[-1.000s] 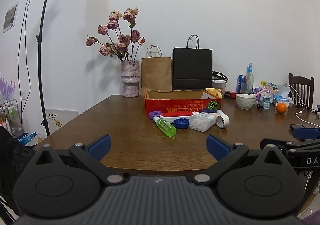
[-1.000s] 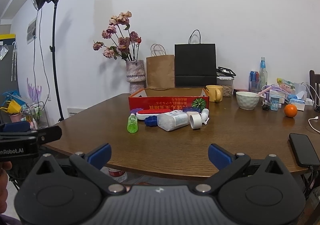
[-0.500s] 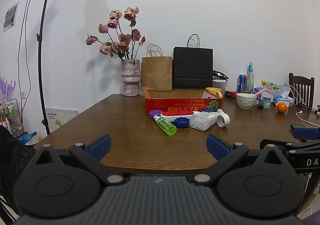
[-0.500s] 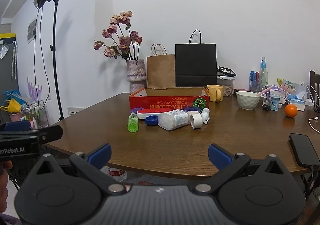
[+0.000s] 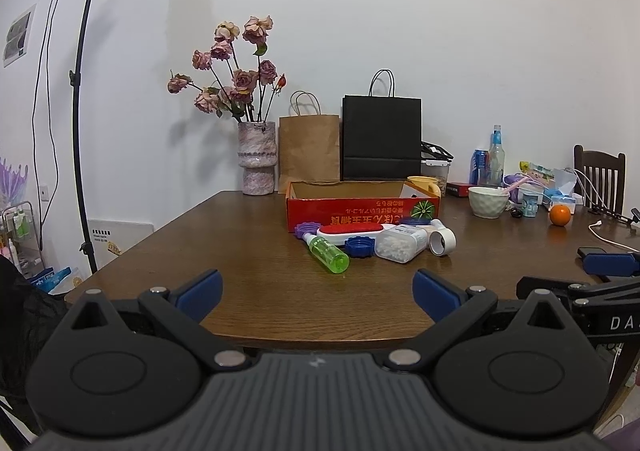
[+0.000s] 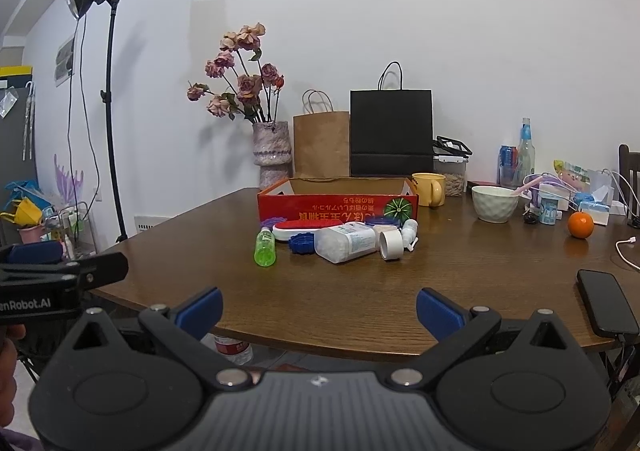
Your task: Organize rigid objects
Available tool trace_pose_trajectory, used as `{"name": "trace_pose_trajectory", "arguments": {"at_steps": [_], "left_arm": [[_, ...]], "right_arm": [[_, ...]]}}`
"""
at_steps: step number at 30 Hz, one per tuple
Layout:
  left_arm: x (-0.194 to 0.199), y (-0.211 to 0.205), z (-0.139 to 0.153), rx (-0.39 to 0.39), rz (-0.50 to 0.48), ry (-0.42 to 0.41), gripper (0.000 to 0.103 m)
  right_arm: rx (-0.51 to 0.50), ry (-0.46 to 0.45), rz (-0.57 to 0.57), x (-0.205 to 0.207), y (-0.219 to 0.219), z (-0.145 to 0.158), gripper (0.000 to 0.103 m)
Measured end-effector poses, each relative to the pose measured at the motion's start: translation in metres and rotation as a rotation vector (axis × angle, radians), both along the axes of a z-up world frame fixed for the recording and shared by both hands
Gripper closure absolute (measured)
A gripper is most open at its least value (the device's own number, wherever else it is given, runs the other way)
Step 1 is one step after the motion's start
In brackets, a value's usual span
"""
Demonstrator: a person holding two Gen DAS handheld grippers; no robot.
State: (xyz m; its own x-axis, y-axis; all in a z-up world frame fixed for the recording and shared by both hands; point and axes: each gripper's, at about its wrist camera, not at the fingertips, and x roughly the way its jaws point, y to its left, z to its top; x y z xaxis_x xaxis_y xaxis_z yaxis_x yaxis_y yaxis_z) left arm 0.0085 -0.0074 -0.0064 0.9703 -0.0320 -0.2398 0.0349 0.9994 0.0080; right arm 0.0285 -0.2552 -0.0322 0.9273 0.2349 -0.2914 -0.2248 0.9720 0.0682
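Note:
A red cardboard box (image 5: 362, 207) (image 6: 338, 205) stands open-topped mid-table. In front of it lies a cluster: a green bottle (image 5: 326, 254) (image 6: 264, 247), a red-and-white brush (image 5: 348, 231) (image 6: 304, 227), a blue lid (image 5: 360, 247) (image 6: 302, 243), a clear white container (image 5: 400, 245) (image 6: 346, 242), a tape roll (image 5: 442, 243) (image 6: 391, 245) and a small white bottle (image 6: 410, 231). My left gripper (image 5: 318, 293) hangs open at the near table edge, nothing between its fingers. My right gripper (image 6: 320, 305) is open too, equally far from the cluster.
The wooden table (image 5: 248, 263) also carries a vase of roses (image 5: 257, 157), brown and black paper bags (image 5: 380, 139), a yellow mug (image 6: 430, 189), a white bowl (image 6: 494, 203), an orange (image 6: 580, 225), a phone (image 6: 606, 301) and clutter at the right. A light stand (image 5: 80, 111) rises at left.
Both views have shifted only slightly; the cluster and box sit a touch higher in the left wrist view. Both grippers stay open and nothing on the table has moved.

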Motion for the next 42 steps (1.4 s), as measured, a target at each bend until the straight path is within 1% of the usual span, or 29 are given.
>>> {"name": "trace_pose_trajectory", "arguments": {"at_steps": [5, 13, 37, 42], "left_arm": [[0.0000, -0.0015, 0.0010, 0.004, 0.006, -0.003, 0.000], [0.0010, -0.0031, 0.0016, 0.005, 0.003, -0.004, 0.000], [0.0002, -0.0021, 0.0002, 0.004, 0.008, -0.008, 0.000], [0.0047, -0.0005, -0.0052, 0.003, 0.018, -0.007, 0.000]], "right_arm": [[0.002, 0.007, 0.018, 0.0015, 0.0006, 0.0001, 0.000], [0.006, 0.001, 0.005, 0.0004, -0.0019, 0.0002, 0.000], [0.007, 0.004, 0.013, 0.0002, 0.0001, 0.0002, 0.000], [-0.006, 0.002, 0.007, 0.0066, -0.0001, -0.0059, 0.000]]}}
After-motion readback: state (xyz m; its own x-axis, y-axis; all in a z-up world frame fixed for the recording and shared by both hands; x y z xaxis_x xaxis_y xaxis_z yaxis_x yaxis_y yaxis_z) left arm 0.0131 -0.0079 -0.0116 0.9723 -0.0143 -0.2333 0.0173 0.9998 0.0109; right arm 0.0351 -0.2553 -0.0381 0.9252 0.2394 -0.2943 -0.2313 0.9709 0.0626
